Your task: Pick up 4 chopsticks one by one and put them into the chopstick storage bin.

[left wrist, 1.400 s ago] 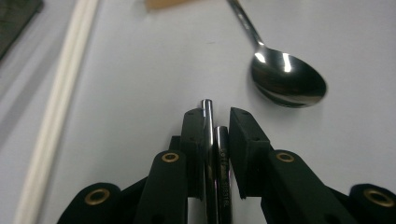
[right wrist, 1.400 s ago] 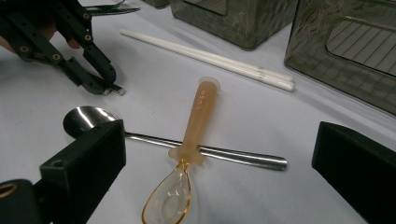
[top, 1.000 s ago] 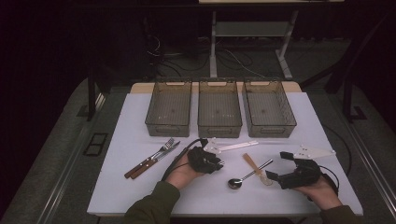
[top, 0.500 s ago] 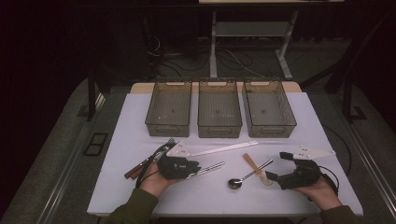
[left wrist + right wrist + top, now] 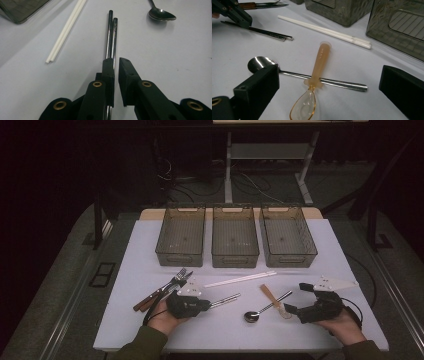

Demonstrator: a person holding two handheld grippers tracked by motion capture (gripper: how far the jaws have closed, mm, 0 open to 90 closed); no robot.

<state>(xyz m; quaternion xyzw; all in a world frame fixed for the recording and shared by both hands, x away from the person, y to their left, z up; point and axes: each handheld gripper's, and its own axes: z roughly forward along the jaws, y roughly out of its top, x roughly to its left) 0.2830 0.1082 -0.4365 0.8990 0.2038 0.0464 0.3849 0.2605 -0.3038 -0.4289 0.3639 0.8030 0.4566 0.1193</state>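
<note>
On the table, left tool (image 5: 212,304) newly closing on metal chopsticks (image 5: 111,37) (right tool (image 5: 295,301) unmoved)

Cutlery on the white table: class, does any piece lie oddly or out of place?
Yes. The amber plastic spoon lies crossed over the handle of the metal spoon, resting on it rather than flat on the table. The white chopsticks lie neatly paired, and the three grey bins hold nothing.

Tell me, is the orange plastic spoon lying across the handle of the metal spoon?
Yes, in the right gripper view the orange plastic spoon lies crosswise on top of the metal spoon, its neck resting on the steel handle.
</note>
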